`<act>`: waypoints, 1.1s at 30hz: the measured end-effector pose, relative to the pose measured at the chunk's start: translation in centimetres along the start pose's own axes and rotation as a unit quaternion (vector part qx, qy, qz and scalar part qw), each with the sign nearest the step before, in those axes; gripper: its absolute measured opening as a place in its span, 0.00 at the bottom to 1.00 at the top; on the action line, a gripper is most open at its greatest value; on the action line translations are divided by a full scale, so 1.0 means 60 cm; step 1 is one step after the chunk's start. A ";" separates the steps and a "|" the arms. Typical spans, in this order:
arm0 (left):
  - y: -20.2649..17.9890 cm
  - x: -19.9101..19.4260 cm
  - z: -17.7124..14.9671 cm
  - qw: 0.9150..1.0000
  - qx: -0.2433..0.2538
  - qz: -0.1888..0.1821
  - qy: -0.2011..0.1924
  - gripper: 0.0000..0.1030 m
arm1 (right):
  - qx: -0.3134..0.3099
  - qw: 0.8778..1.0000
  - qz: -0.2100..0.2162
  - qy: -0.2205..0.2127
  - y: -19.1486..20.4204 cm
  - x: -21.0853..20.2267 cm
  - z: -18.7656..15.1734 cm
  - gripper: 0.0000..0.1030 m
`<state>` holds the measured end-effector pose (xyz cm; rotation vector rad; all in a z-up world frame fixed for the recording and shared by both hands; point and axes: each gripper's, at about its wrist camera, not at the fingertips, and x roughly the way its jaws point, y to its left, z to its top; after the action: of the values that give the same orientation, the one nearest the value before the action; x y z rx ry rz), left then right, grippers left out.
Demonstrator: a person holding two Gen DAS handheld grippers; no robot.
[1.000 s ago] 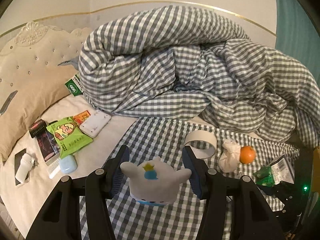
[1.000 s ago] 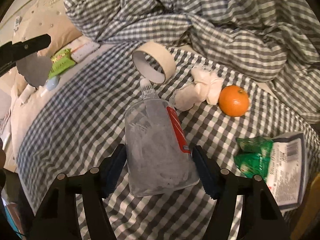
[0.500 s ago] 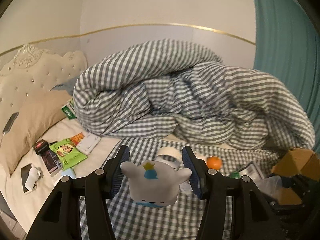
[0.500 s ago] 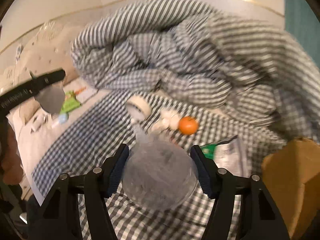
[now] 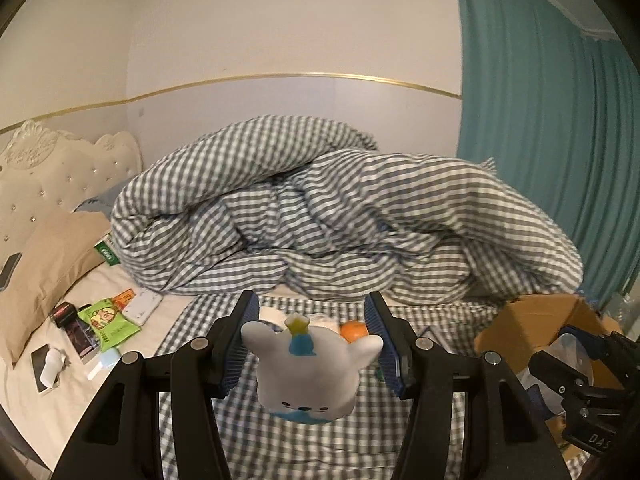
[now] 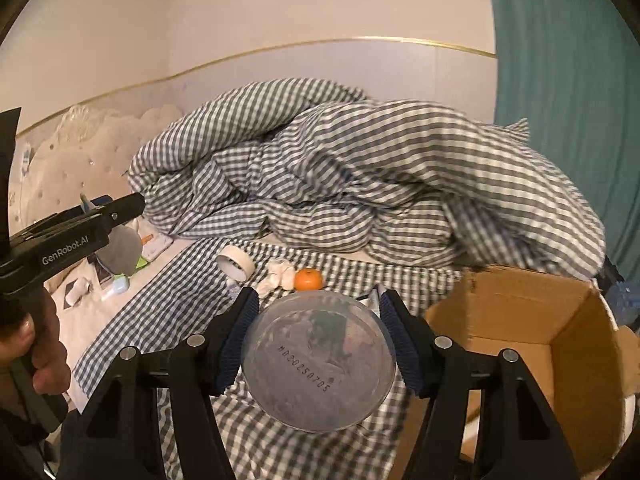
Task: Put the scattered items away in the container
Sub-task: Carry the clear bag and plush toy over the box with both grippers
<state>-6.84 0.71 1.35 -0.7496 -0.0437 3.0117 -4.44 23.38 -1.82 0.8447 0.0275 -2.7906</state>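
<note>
My left gripper (image 5: 310,346) is shut on a white squishy animal toy (image 5: 308,372) and holds it above the checked sheet. My right gripper (image 6: 318,340) is shut on a clear plastic bottle (image 6: 318,364), base toward the camera, just left of the open cardboard box (image 6: 560,360). The box also shows in the left wrist view (image 5: 536,324), with the right gripper over it. On the sheet lie an orange (image 6: 308,279), a tape roll (image 6: 236,266) and a crumpled white cloth (image 6: 276,276).
A bunched checked duvet (image 5: 328,216) fills the back of the bed. Snack packets (image 5: 106,322), a white case (image 5: 146,306), a phone and small items lie at the left by a beige pillow (image 5: 44,260). A teal curtain (image 5: 560,140) hangs on the right.
Both grippers have risen and pulled back from the bed with their items. The right gripper has swung toward the cardboard box, which has come into view.
</note>
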 end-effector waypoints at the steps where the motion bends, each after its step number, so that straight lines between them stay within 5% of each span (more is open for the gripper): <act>1: -0.014 -0.004 0.001 1.000 0.003 -0.005 -0.002 0.55 | 0.002 1.000 -0.004 -0.001 -0.008 -0.008 -0.002 0.61; 20: -0.218 -0.026 0.010 0.994 0.053 -0.091 -0.011 0.55 | 0.044 0.994 -0.094 -0.037 -0.179 -0.140 -0.027 0.61; 33: -0.371 -0.031 -0.016 0.984 0.094 -0.151 0.000 0.55 | 0.091 0.985 -0.146 -0.001 -0.315 -0.156 -0.093 0.61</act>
<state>-4.08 22.91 2.19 -0.6592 0.1144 2.6829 2.02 44.23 -2.19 0.9496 -0.1152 -3.1055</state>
